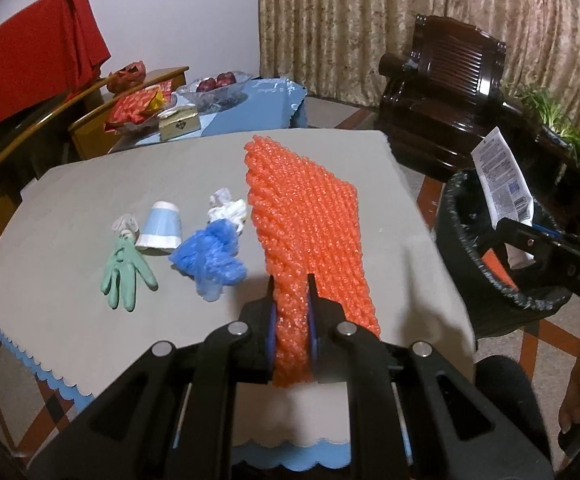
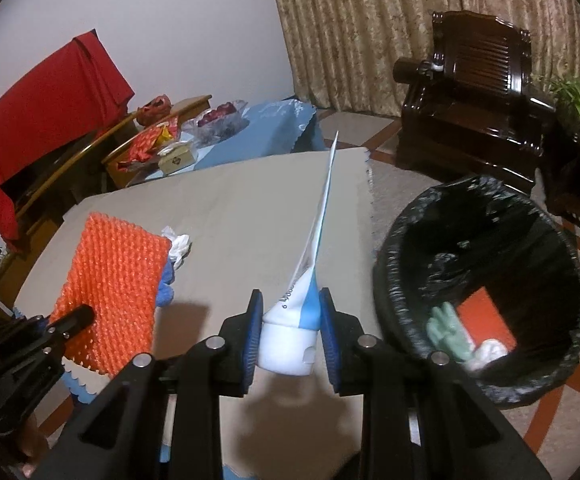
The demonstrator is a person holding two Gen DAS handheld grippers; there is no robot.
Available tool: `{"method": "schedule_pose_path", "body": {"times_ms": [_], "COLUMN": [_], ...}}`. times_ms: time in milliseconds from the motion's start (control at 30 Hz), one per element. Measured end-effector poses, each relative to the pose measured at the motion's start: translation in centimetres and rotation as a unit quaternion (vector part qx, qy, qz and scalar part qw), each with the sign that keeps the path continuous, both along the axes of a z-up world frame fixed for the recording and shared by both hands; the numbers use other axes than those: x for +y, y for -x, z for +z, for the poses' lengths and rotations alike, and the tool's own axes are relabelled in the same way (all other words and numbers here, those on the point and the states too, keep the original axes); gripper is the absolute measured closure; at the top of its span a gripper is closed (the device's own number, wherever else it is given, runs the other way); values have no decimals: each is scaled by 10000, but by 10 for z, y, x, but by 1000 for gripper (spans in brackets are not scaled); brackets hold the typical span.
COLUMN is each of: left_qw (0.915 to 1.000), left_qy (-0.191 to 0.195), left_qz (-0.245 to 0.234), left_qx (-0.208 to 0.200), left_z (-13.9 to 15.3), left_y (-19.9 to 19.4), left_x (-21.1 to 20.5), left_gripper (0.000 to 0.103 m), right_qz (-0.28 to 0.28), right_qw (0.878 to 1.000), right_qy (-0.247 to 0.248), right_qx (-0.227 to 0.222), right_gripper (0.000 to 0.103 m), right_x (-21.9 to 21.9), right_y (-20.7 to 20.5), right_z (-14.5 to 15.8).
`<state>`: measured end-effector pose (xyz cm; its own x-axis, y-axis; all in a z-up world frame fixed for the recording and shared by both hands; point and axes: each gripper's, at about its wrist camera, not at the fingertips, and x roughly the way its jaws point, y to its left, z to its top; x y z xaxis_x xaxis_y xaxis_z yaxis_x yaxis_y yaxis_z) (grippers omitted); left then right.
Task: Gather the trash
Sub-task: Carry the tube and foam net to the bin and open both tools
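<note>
From the left wrist, the left gripper (image 1: 290,292) is clenched on one end of the orange foam netting (image 1: 302,216), which hangs above the table (image 1: 69,344), left of the bin (image 1: 490,280). From the right wrist, the right gripper (image 2: 290,312) grasps a squeezed toothpaste tube (image 2: 298,312) just left of the bin (image 2: 402,240). The long netting could drag across the leftover gloves or catch the bin's rim.
</note>
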<state>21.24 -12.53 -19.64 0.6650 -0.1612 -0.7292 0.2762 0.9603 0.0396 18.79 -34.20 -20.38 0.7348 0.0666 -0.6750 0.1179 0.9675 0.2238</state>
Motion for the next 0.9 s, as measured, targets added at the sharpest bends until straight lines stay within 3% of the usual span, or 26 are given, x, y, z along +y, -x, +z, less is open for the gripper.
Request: {"method": "schedule_pose_path", "body": {"times_ms": [267, 500, 900], "left_qw": [9999, 9992, 9971], "left_qy": [59, 80, 52], "left_qz": [-49, -353, -763], "left_qx": [-85, -187, -47], "left_z": [26, 38, 23], "left_y": [14, 19, 3], "left_x": [-41, -89, -170], "left_gripper": [92, 92, 92], "right_qz": [-68, -181, -372], "right_qw": [9996, 9994, 9982], "right_qy": [222, 259, 465], "right_qx": [-182, -146, -26], "right_gripper": [75, 75, 75], "right_x": [-35, -75, -144], "right_y": [18, 19, 11], "right_z": [23, 24, 13]}}
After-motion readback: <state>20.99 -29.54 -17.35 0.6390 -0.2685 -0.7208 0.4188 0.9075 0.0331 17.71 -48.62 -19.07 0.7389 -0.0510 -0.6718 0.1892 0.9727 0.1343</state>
